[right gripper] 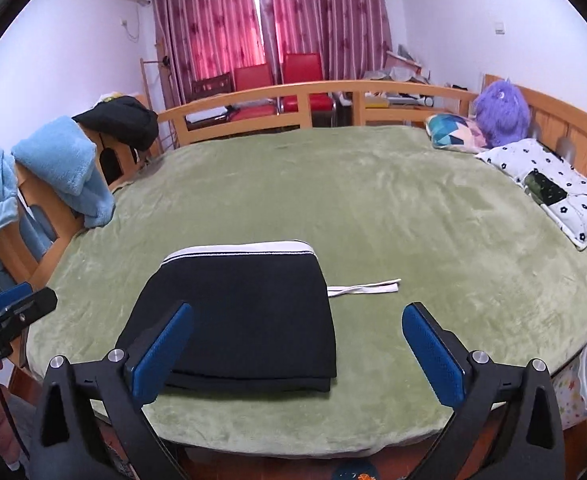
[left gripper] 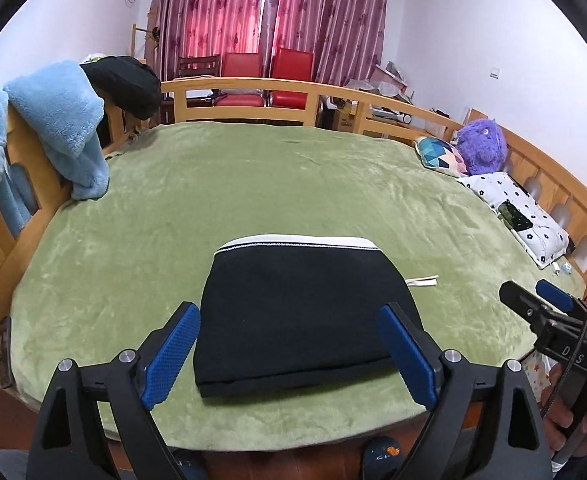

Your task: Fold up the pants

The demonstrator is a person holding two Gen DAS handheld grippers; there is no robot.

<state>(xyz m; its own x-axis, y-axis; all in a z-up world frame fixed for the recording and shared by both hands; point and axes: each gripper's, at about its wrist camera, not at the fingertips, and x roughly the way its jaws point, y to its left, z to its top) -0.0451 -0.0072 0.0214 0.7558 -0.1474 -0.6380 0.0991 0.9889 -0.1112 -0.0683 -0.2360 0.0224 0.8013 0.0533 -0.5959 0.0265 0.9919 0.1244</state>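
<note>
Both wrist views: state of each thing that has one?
pants: folded into a compact black stack, flat on the green blanket
drawstring: sticking out at the stack's side
left tool: open, empty
right tool: open, empty
curtains: drawn, narrow gap

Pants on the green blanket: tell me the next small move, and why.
Probably tuck the white drawstring under the fold with the right gripper. The pants already lie as a compact black rectangle, white waistband at the far edge, on the green blanket. Both grippers, the left gripper included, hang open above it holding nothing. Only that drawstring trails out on the right side.
</note>
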